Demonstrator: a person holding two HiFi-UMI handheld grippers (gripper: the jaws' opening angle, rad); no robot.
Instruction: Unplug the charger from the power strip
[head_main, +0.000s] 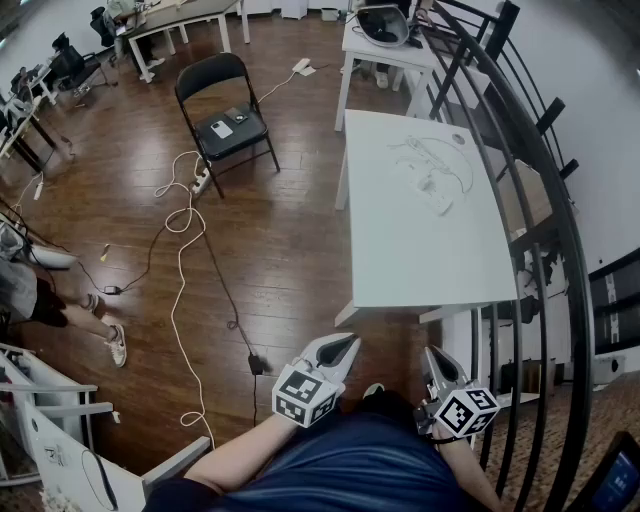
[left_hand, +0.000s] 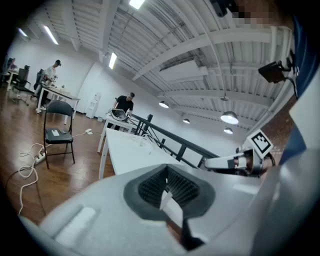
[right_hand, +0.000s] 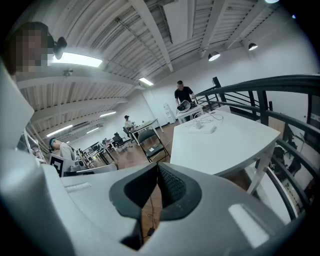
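Note:
A white power strip with a white charger and thin cables lies on the far half of the white table. In the right gripper view the strip shows small and far off on the table top. Both grippers hang close to my body, short of the table's near edge. My left gripper has its jaws pressed together with nothing between them. My right gripper is likewise shut and empty. Neither touches the table or the strip.
A black railing curves along the table's right side. A black folding chair stands on the wood floor to the left, with white cables and a floor power strip beside it. A second table stands beyond. A person's legs show far left.

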